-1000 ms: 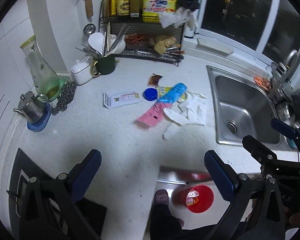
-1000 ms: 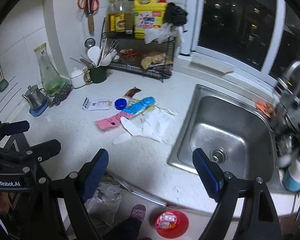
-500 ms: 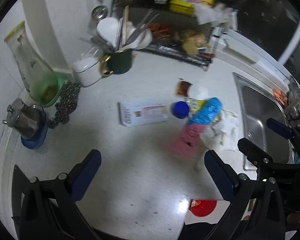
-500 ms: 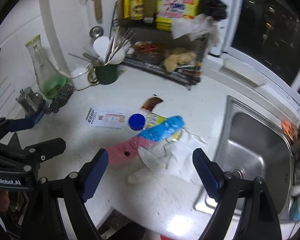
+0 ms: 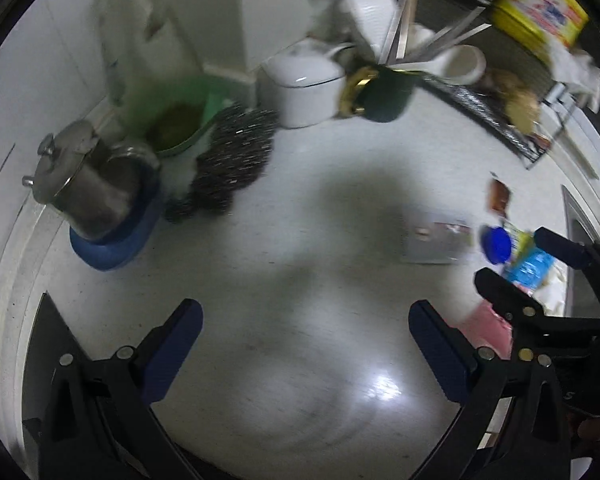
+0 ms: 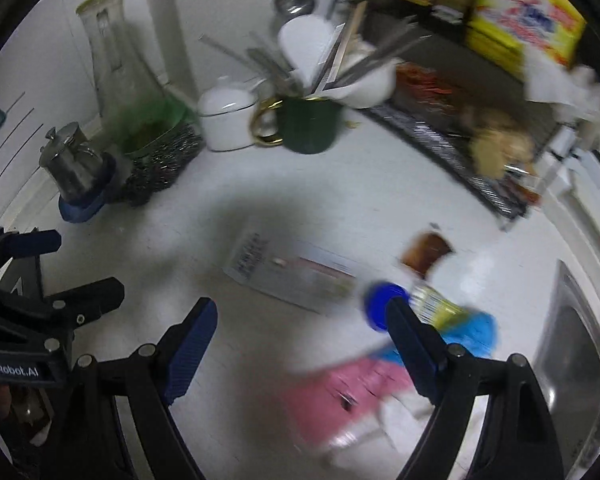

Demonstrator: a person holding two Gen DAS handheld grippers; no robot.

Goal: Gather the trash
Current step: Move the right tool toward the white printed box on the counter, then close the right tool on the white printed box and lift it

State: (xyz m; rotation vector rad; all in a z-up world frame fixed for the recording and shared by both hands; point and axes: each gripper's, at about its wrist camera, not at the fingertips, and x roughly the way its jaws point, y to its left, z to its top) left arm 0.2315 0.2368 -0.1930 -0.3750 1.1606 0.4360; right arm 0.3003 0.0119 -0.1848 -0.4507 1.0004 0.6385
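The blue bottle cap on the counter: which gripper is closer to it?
Right. The right gripper has one fingertip right beside the blue bottle cap; the left gripper hovers over bare counter, well off to its left.

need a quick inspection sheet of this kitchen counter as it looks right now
surface: white speckled countertop, bare in front of both grippers.
job's things: flat white paper packet, round blue bottle cap, brown torn wrapper, blue plastic wrapper, pink plastic wrapper.
clutter: dark green mug with utensils, white lidded pot, steel wool scourers, small steel kettle.
grippers: left gripper open, empty; right gripper open, empty.
cables: nothing seen.
surroundings: steel sink, black wire rack.
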